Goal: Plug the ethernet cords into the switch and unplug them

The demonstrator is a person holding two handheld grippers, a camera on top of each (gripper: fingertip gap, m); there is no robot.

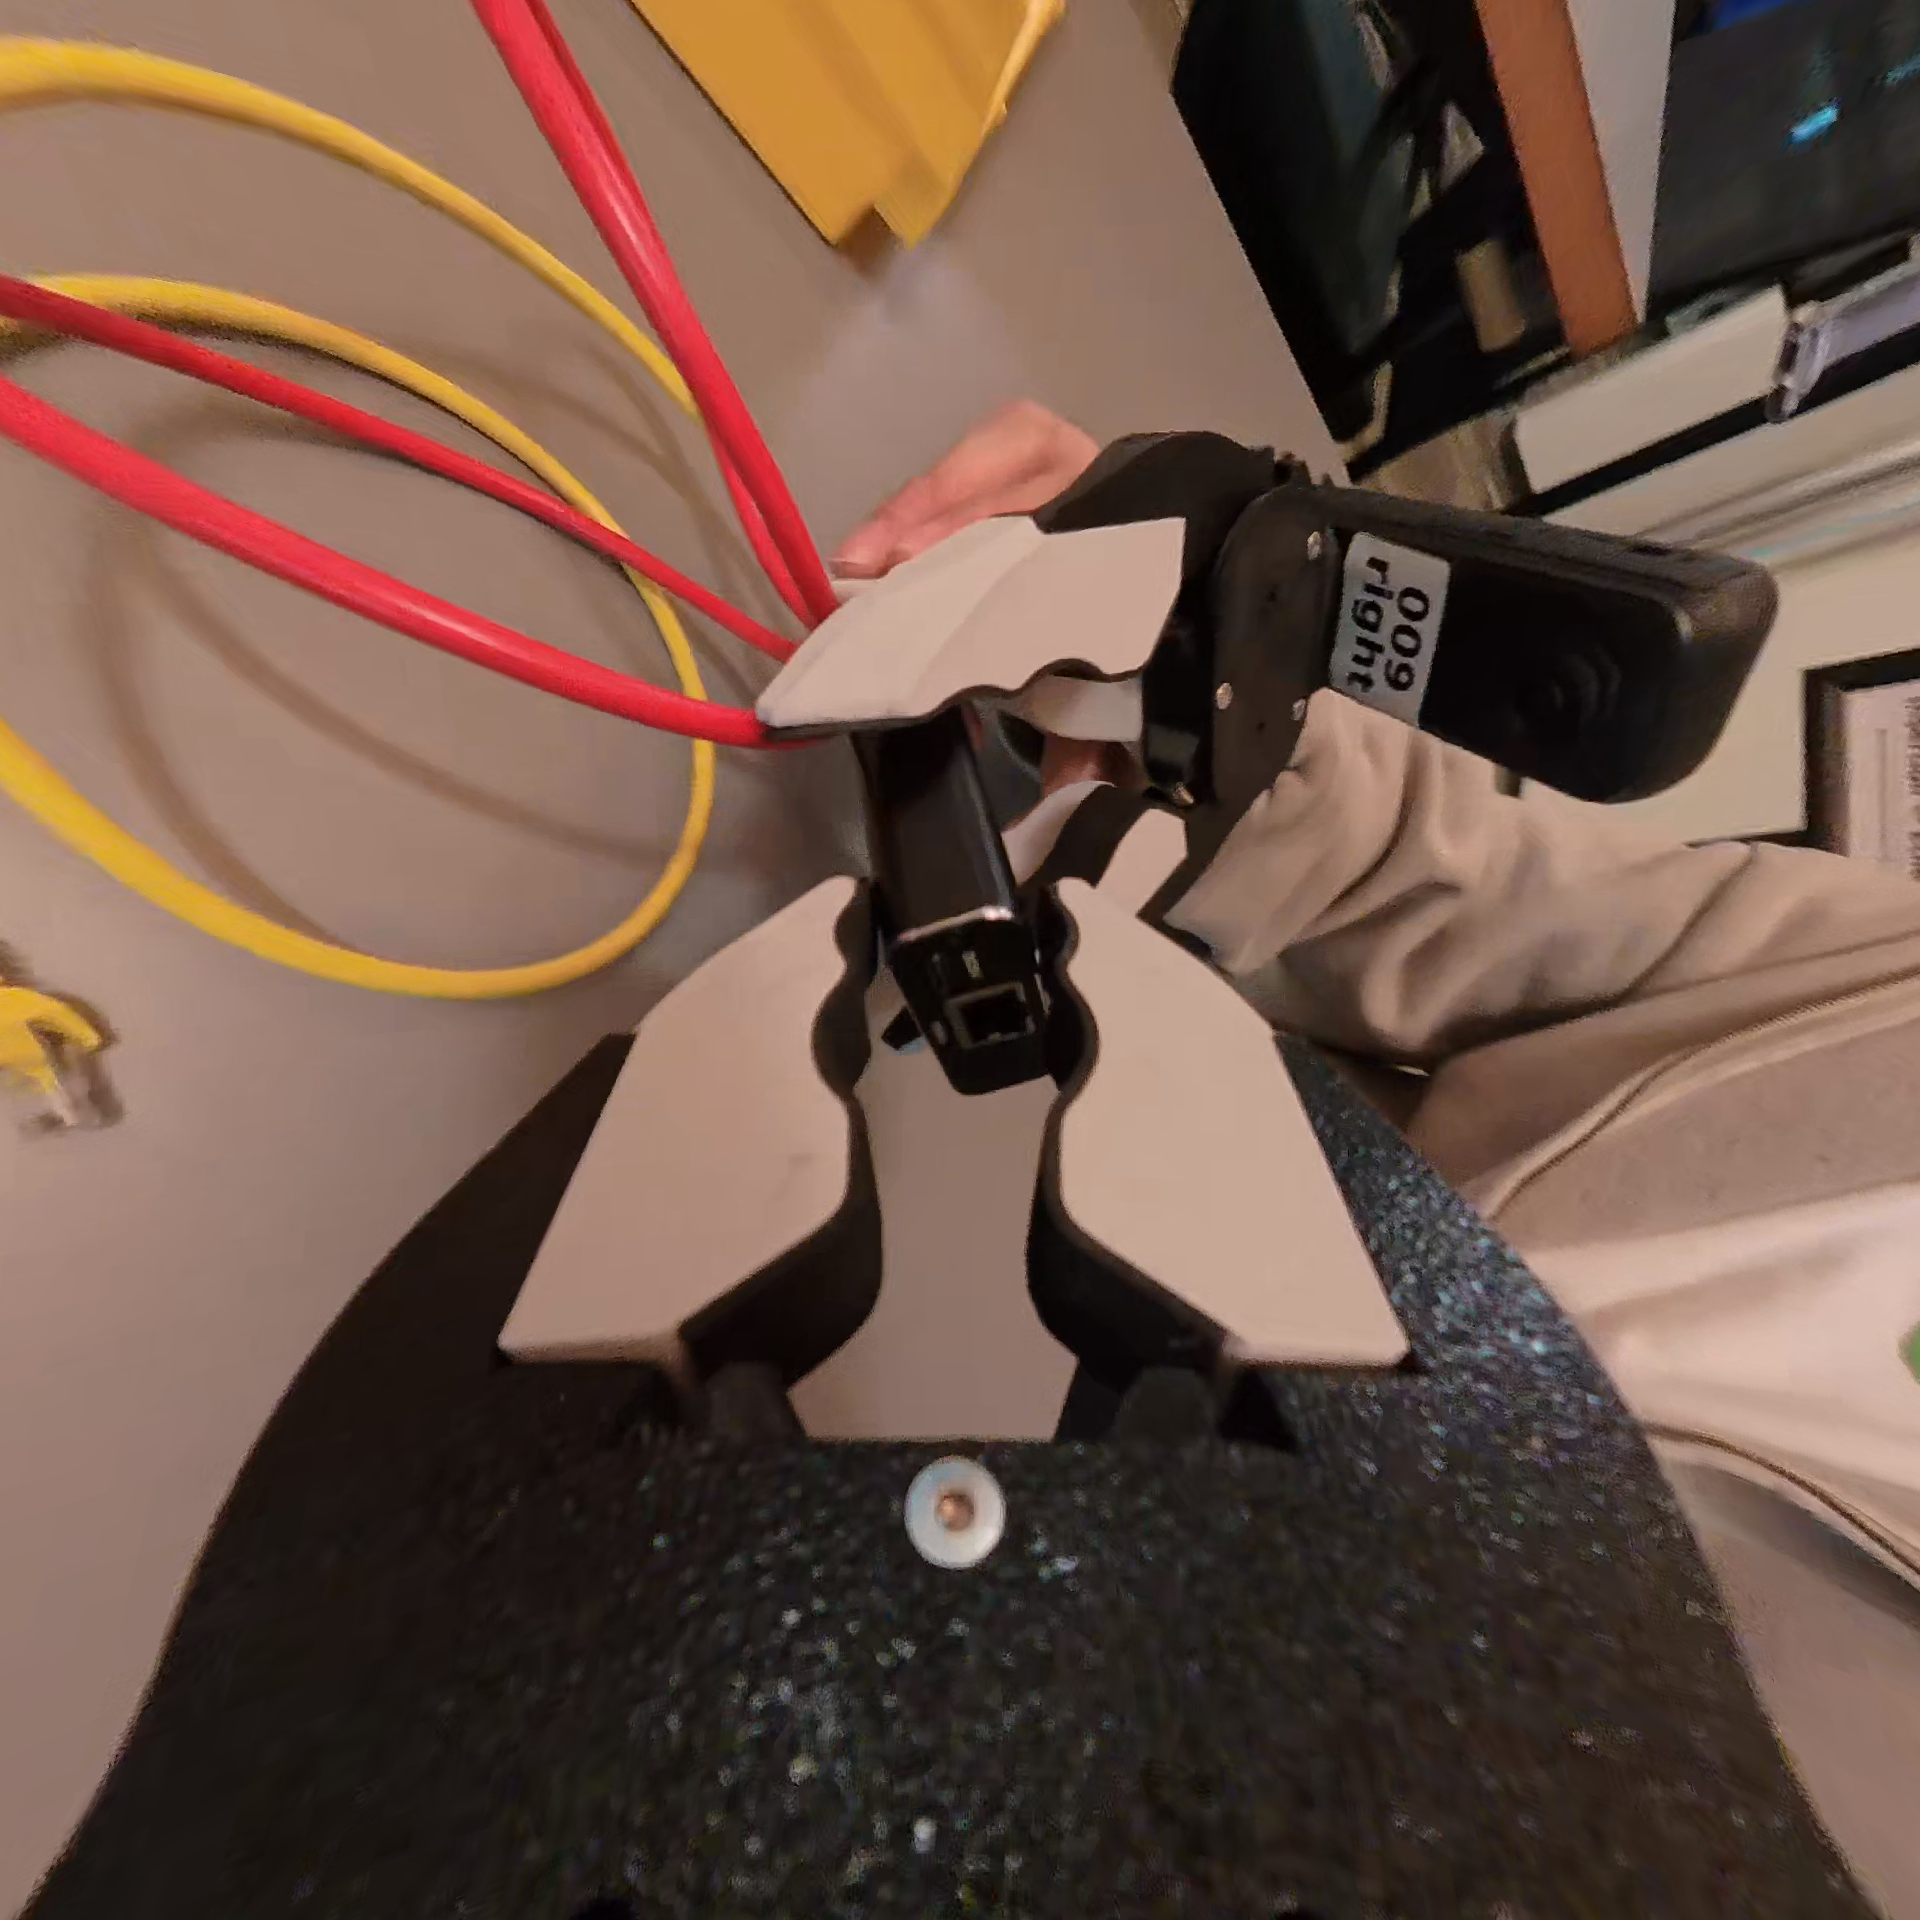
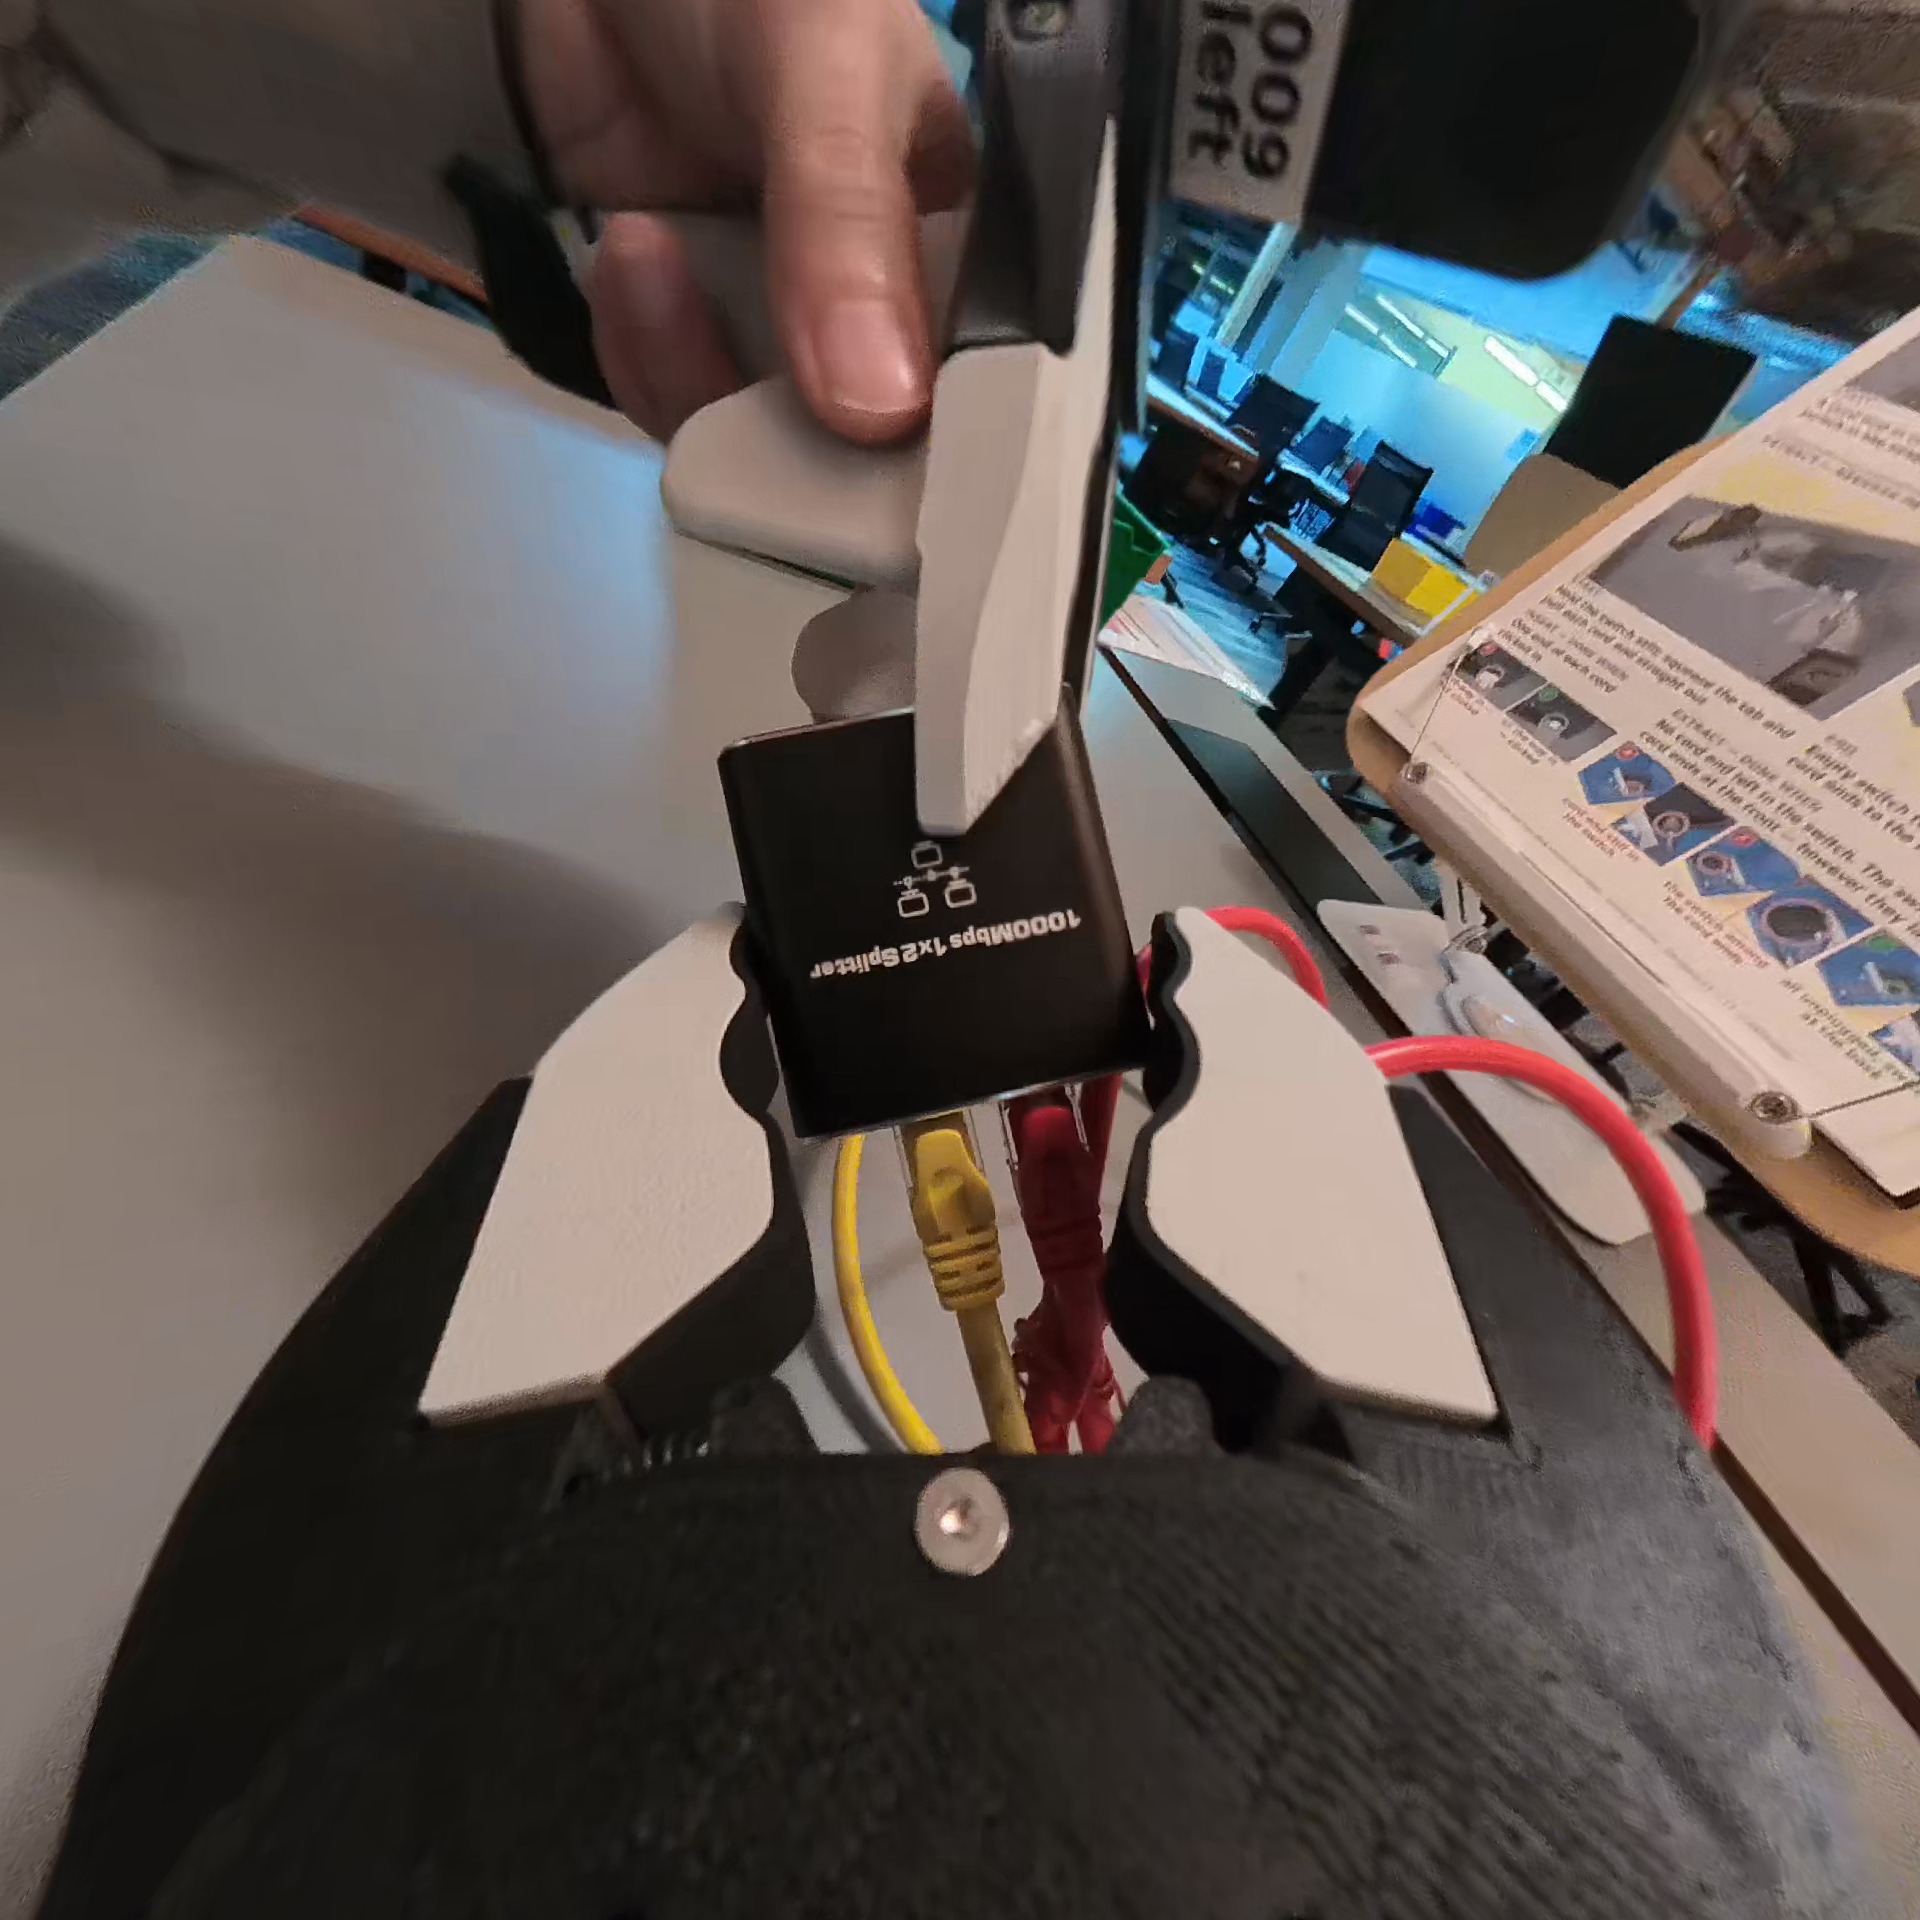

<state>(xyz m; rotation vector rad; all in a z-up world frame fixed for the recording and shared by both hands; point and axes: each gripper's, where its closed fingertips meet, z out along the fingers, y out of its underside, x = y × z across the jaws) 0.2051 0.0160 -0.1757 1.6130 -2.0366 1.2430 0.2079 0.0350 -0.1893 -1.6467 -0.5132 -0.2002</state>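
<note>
Left wrist view: the left hand-held gripper (image 1: 961,997) clamps one end of the small black switch (image 1: 951,883), its fingers (image 1: 727,1122) pressed against the box's two sides. The end facing the camera shows one open port with nothing plugged in. At the far end the right hand-held gripper (image 1: 821,691) comes in from the right, held by a hand (image 1: 977,488) in a beige sleeve. Red cords (image 1: 436,613) run from that far end across the grey desk (image 1: 312,1195), and a yellow cord (image 1: 582,956) loops on the desk, one of its plugs (image 1: 42,1039) lying loose at the left edge. A yellow folder (image 1: 862,114) lies farther back.

Right wrist view: the right hand-held gripper (image 2: 951,997) grips the switch (image 2: 925,925) across its near end. A yellow plug (image 2: 951,1210) and a red plug (image 2: 1055,1195) sit side by side in the two ports facing the camera. The left hand-held gripper (image 2: 956,790) holds the far end from above. A printed sheet on a board (image 2: 1683,790) stands to the right.
</note>
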